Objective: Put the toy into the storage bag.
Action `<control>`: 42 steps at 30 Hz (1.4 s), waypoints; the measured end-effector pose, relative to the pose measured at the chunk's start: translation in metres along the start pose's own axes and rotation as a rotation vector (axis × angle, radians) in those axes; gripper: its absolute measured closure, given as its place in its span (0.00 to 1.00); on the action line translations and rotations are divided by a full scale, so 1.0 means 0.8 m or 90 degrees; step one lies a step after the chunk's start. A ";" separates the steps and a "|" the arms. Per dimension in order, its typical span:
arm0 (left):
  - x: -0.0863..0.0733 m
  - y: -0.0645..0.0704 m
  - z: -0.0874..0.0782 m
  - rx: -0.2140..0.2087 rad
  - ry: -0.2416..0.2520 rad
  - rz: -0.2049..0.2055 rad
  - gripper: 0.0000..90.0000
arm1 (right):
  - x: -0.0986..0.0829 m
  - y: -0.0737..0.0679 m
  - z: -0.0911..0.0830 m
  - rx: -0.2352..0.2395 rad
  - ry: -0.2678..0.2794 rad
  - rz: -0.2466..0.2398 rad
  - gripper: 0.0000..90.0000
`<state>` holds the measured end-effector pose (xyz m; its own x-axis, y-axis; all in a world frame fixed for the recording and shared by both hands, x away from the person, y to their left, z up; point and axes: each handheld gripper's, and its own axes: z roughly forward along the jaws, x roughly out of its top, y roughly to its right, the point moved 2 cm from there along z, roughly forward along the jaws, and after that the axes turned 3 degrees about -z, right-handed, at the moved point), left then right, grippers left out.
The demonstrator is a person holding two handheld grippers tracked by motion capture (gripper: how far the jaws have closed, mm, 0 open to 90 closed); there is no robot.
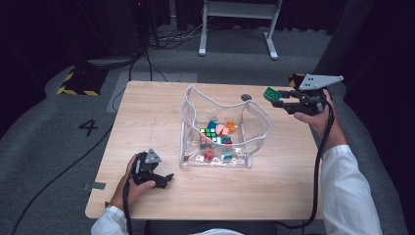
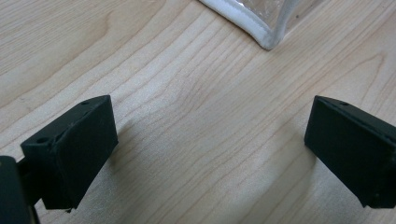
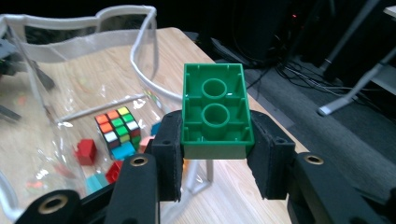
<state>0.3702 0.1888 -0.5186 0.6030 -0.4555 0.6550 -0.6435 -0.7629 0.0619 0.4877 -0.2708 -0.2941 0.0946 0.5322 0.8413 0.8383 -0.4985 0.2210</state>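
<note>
Right gripper view: our right gripper (image 3: 215, 154) clamps a green plastic building brick (image 3: 215, 109) that could catch the clear plastic bag's white rim (image 3: 154, 91) and fall outside.

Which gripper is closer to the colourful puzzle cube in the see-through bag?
Left. The left gripper rests on the table near the clear plastic bag's front corner; the right gripper sits farther from the colourful puzzle cube, beyond the bag's far side.

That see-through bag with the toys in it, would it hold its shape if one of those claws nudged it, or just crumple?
The clear bag would probably buckle: its white rim already waves and sags, which suggests soft plastic. It looks light, so a push at the top may fold the wall inward. The puzzle cube and small blocks inside might weigh the base down a little.
</note>
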 end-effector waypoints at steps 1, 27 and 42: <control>0.000 0.000 0.000 0.000 -0.001 0.000 0.03 | 0.003 -0.002 0.004 0.006 0.002 0.000 0.66; 0.000 0.000 0.000 0.000 -0.001 0.000 0.03 | 0.048 -0.090 0.105 0.166 -0.078 -0.145 0.66; 0.000 0.000 0.000 0.000 -0.001 0.000 0.03 | 0.034 -0.089 0.164 0.200 -0.251 -0.178 0.66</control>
<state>0.3703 0.1886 -0.5186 0.6041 -0.4562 0.6535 -0.6436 -0.7628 0.0624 0.5010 -0.1310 -0.3515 -0.0105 0.8595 0.5110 0.9738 -0.1073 0.2004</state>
